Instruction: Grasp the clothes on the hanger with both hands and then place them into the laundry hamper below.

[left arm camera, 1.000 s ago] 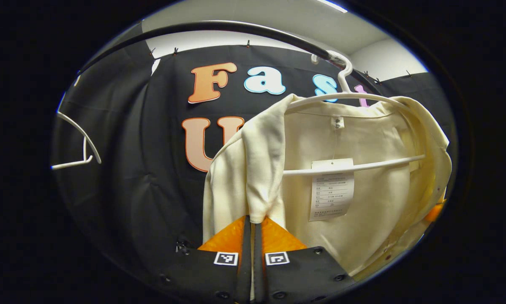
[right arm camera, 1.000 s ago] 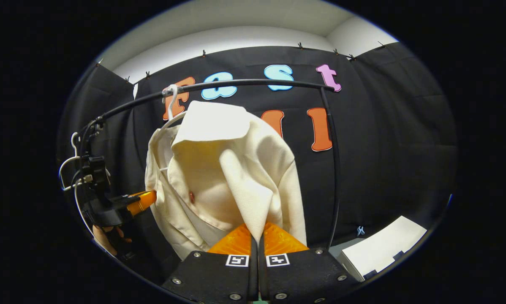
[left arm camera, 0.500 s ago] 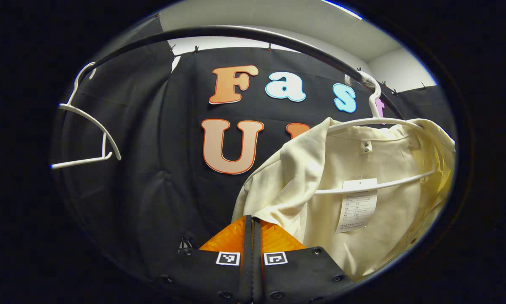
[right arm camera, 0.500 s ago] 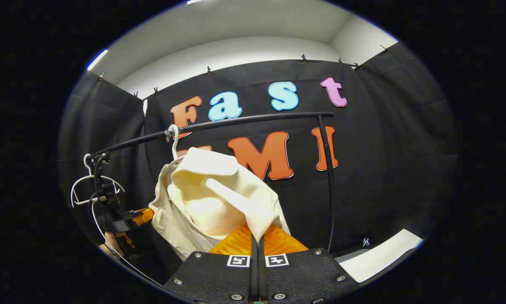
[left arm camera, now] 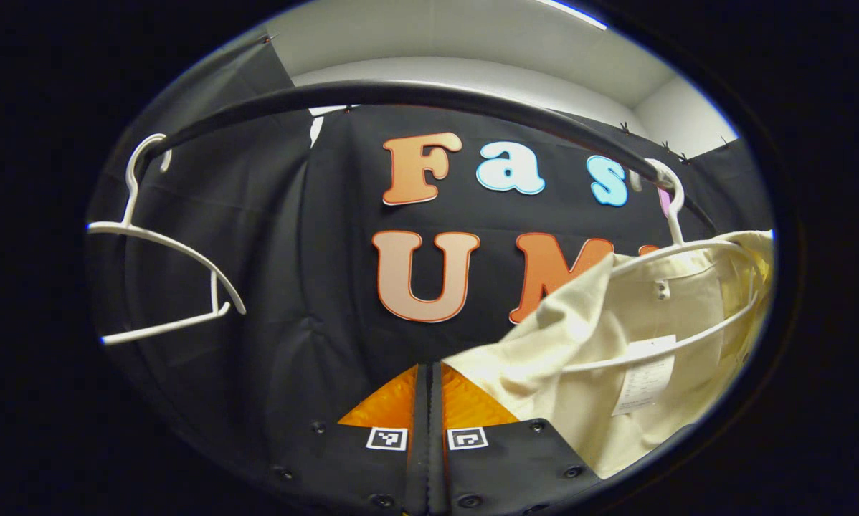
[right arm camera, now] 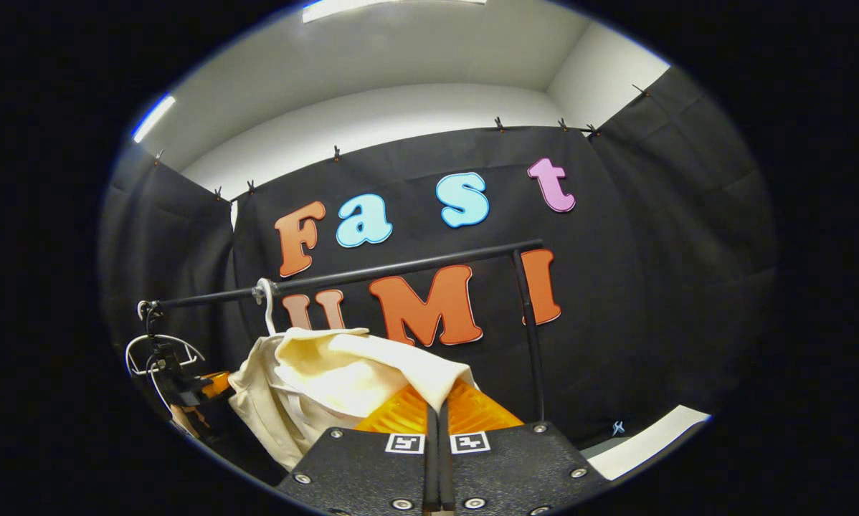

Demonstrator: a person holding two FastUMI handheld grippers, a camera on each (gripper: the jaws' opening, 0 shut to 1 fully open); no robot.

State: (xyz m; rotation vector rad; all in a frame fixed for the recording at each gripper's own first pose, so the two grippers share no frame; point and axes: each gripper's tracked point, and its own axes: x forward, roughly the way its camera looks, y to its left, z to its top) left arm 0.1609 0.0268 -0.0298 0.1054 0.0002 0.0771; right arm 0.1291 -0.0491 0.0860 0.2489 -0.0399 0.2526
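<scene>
A cream shirt (left arm camera: pixel 616 337) hangs on a white hanger (left arm camera: pixel 677 247) hooked over the black rail (left arm camera: pixel 401 93). My left gripper (left arm camera: pixel 429 369) is shut, and the shirt's left shoulder edge is pinched at its tips and stretched toward me. In the right gripper view the same shirt (right arm camera: pixel 329 369) hangs under the hanger hook (right arm camera: pixel 264 301) on the rail (right arm camera: pixel 401 269). There my right gripper (right arm camera: pixel 437 405) is shut on a fold of the shirt's other shoulder. The left gripper (right arm camera: pixel 196 387) shows farther off, at the shirt's left side.
An empty white hanger (left arm camera: pixel 164 244) hangs on the rail's left end. The rail's upright post (right arm camera: pixel 530 337) stands just right of the shirt. A white flat object (right arm camera: pixel 644 441) lies low at the right.
Both grippers have drawn back from the rail with the shirt still pinched. The shoulders are pulled off toward me, and the shirt sits lower and smaller in both views.
</scene>
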